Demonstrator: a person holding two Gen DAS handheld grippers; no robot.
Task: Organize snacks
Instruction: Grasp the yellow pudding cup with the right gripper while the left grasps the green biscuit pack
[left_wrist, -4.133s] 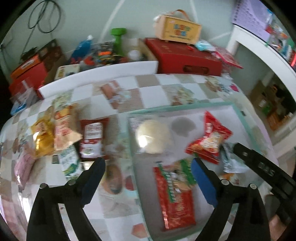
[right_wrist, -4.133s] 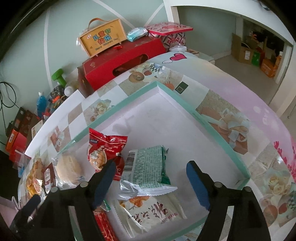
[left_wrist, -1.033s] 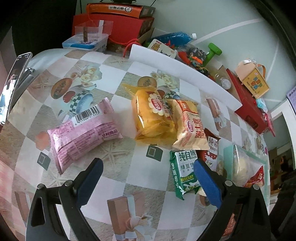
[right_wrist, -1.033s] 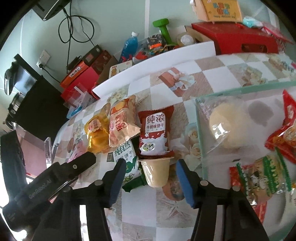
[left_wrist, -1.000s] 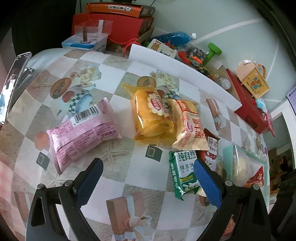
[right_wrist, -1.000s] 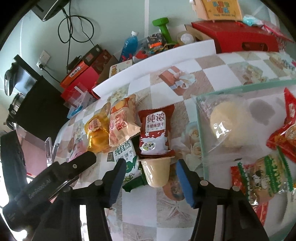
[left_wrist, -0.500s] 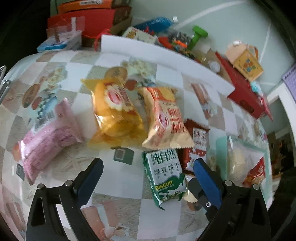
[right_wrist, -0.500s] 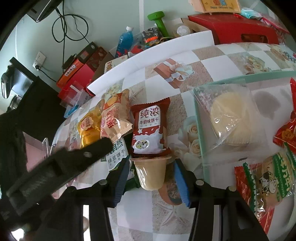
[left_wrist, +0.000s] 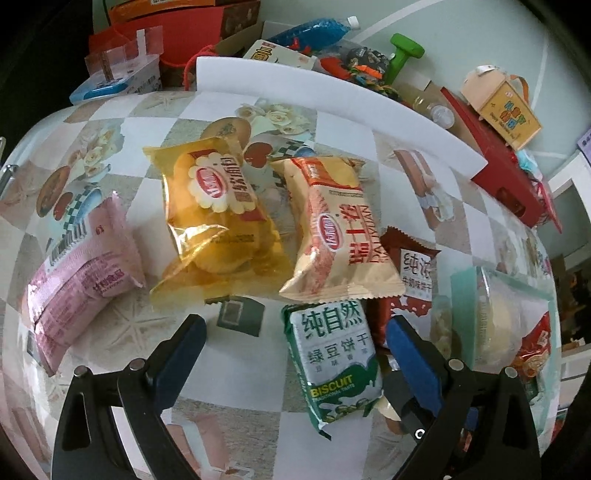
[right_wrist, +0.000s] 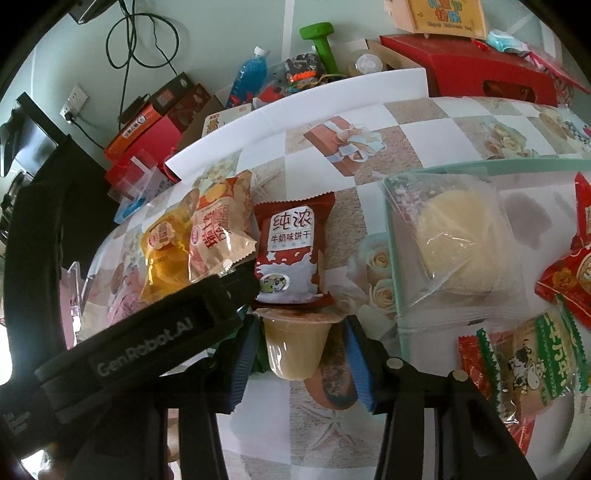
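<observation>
A table (left_wrist: 258, 387) covered in a checked, flower-printed cloth fills the room's middle, with a pale green tray (right_wrist: 395, 280) on it holding a round cake in clear wrap (right_wrist: 458, 243) and red-wrapped sweets. Beside the tray lie the loose snacks: a pink pack (left_wrist: 77, 277), a yellow bag (left_wrist: 218, 221), a cream bag (left_wrist: 340, 236), a dark red biscuit pack (right_wrist: 291, 247) and a green biscuit pack (left_wrist: 336, 358). The left gripper (left_wrist: 295, 343) hangs over the green pack, jaws spread wide and apart from it. The right gripper (right_wrist: 301, 354) has just been closing around a small pudding cup (right_wrist: 295, 347) (whether the pads press it I cannot tell).
</observation>
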